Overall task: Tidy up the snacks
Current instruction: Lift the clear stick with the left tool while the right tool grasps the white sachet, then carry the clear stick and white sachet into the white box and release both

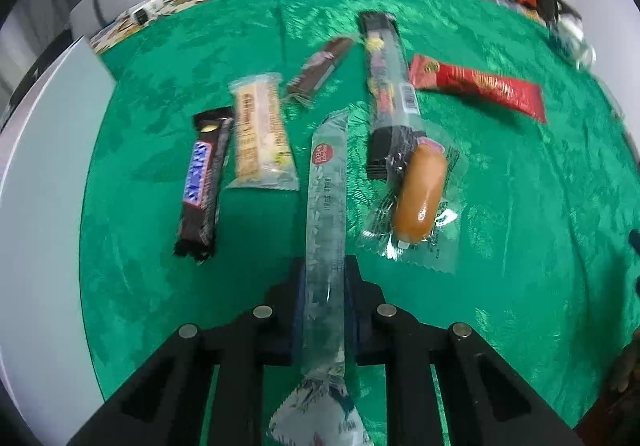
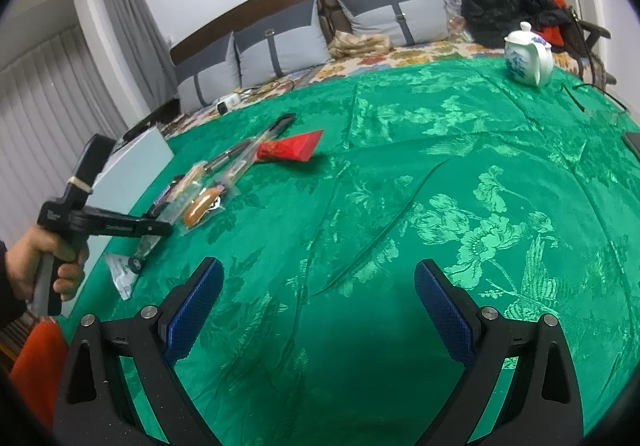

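My left gripper (image 1: 325,270) is shut on a long silvery stick packet (image 1: 326,214) that runs up the middle of the left wrist view. Around it on the green cloth (image 1: 500,206) lie a Snickers bar (image 1: 202,182), a pale cereal bar (image 1: 262,134), a small brown bar (image 1: 318,70), a long dark stick packet (image 1: 388,82), a red packet (image 1: 480,86) and a sausage in clear wrap (image 1: 420,194). In the right wrist view my right gripper (image 2: 318,300) stands open over bare cloth, with the left gripper (image 2: 158,232) and snack cluster (image 2: 212,190) off to its left.
A white and blue teapot (image 2: 528,56) stands at the cloth's far right. A white box (image 2: 132,166) sits at the left edge beside the snacks. Behind the cloth are grey cushions (image 2: 276,46) and a dark heap of clothes (image 2: 508,6).
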A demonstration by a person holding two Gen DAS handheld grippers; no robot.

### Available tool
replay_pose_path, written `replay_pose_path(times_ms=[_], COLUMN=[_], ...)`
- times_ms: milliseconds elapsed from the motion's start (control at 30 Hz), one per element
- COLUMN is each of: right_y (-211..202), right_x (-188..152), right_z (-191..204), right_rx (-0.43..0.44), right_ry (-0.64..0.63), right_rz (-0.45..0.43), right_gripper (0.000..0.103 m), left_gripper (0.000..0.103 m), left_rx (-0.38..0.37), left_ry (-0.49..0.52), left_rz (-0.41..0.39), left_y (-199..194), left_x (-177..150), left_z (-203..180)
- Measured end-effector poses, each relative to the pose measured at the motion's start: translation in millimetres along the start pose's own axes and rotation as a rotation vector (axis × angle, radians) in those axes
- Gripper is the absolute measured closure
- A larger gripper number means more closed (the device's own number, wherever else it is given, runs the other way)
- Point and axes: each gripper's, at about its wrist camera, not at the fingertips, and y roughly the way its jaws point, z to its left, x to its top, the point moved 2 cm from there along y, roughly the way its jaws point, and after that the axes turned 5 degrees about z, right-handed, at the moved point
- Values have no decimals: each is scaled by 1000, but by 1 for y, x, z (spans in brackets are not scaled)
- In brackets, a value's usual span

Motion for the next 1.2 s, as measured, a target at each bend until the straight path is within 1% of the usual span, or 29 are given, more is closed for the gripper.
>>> replay_pose_path(times_ms=[100, 200, 300, 367, 433, 467, 533, 633, 700, 767, 800, 833, 867, 933, 1033, 1100, 1133, 1200], right_y=[0, 4, 11, 18, 25, 31, 44, 71, 95, 123, 132, 135, 133, 130, 118, 106, 97, 78], right_x=[0, -2, -7, -8, -6, -4, -2, 0, -6, -14, -18, -19, -17, -11, -2, 8, 16, 35], right_z=[1, 3, 11, 27, 53, 74, 116, 182, 217, 237, 240, 241, 241, 235, 231, 237, 242, 265], right_rx=[0, 19, 70, 134, 209, 243, 280, 334, 310, 227, 208, 178, 167, 164, 156, 170, 184, 236], right_ry=[-5, -14, -16, -10, -33, -70, -158, -303, -400, -462, -470, -480, -484, -425, -416, -410, -413, -419], right_rz=[2, 34, 92, 154, 199, 220, 260, 312, 352, 396, 423, 404, 385, 390, 365, 340, 318, 271], right_gripper=[5, 5, 5, 5, 5, 5, 5, 5, 6, 8, 17, 71, 71, 78, 80, 80, 80, 80], left_gripper=[86, 86, 86, 86, 86, 86, 86, 86, 86, 86, 86, 86, 86, 86, 86, 86, 86, 86], left_rx=[-50, -96, -143, -170, -179, -181, -181, -150, -123, -111, -110, -108, -101, -93, -97, -70, -43, -1], left_ry=[-65, -137, -219, -266, -287, -292, -297, -307, -316, -333, -340, -344, -346, -356, -402, -424, -435, -464], left_rz=[-50, -113, -174, -215, -245, -258, -269, -291, -299, -304, -307, -310, -313, -318, -329, -344, -352, -355], left_y=[-20, -47, -74, -91, -108, -116, -126, -139, -146, -151, -154, -156, -159, -165, -175, -183, -188, -194], left_x=[-10, -18, -24, -29, -37, -43, -51, -68, -80, -94, -101, -107, -113, -124, -139, -148, -154, -164], left_z=[11, 29, 54, 73, 87, 94, 106, 119, 128, 137, 142, 148, 153, 165, 196, 218, 232, 259])
